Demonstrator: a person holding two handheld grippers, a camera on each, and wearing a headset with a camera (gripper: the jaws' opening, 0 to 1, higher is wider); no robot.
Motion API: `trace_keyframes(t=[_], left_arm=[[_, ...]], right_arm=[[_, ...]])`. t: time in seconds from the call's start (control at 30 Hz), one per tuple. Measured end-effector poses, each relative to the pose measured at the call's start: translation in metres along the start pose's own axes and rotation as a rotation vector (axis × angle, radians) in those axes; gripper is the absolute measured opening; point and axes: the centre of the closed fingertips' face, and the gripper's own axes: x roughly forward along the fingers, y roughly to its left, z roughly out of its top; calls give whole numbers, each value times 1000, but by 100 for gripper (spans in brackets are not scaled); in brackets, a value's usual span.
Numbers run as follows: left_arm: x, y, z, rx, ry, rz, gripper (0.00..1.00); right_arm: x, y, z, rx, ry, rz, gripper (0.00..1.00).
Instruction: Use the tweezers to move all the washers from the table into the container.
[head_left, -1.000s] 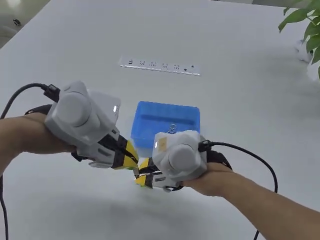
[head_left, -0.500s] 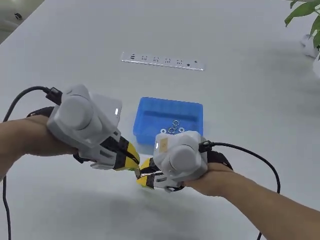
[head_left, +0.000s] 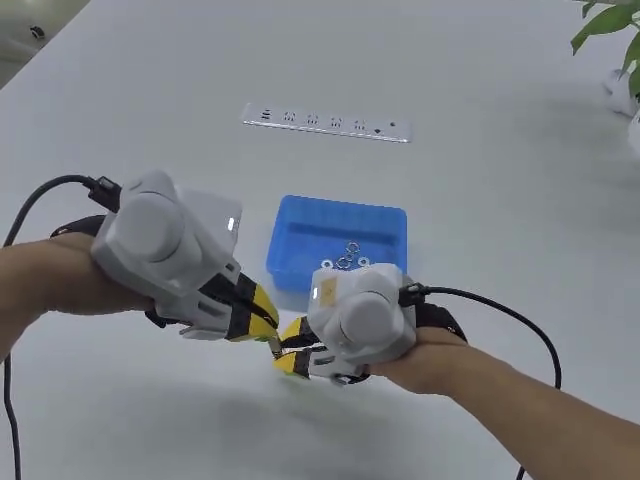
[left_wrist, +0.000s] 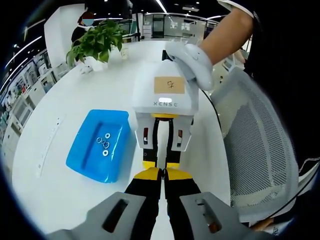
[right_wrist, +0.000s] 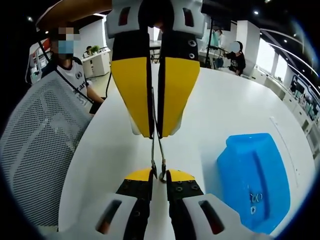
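Note:
My left gripper (head_left: 266, 324) and right gripper (head_left: 291, 354) meet tip to tip low over the white table (head_left: 480, 180). Thin metal tweezers (right_wrist: 157, 150) run from the left gripper's (right_wrist: 155, 131) shut yellow jaws down to the right gripper's (right_wrist: 160, 176) jaw tips, which are closed around the prong ends. The blue container (head_left: 300, 218) sits just beyond the grippers with several washers (head_left: 347, 258) inside it. In the left gripper view the container (left_wrist: 85, 160) lies to the left, washers (left_wrist: 103, 145) in it.
A white power strip (head_left: 325, 122) lies farther back on the table. Green plant leaves (head_left: 610, 25) reach in at the far right corner. A mesh chair (left_wrist: 250, 150) stands off the table's near side. People stand in the room behind.
The head camera has shifted a little, so the container looks sharper. Both grippers stay together at the same spot with the tweezers between them.

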Motion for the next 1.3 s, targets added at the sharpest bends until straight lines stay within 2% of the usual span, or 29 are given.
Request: trace_keyframes(t=[0.47,0.7,0.9,1.3], left_arm=[[-1,-1,2,10,0,3,6],[1,0,-2,4,12,-3,6],[1,0,-1,1,2,-4,6],[2,1,0,-5,-1,-4,6]], right_arm=[[0,0,3,-3,-11,-5,13],[3,0,2,-10,-2,-2,13],[2,0,2,-4,-7,-4,14],[2,1,1,-2,-2,-6,10]])
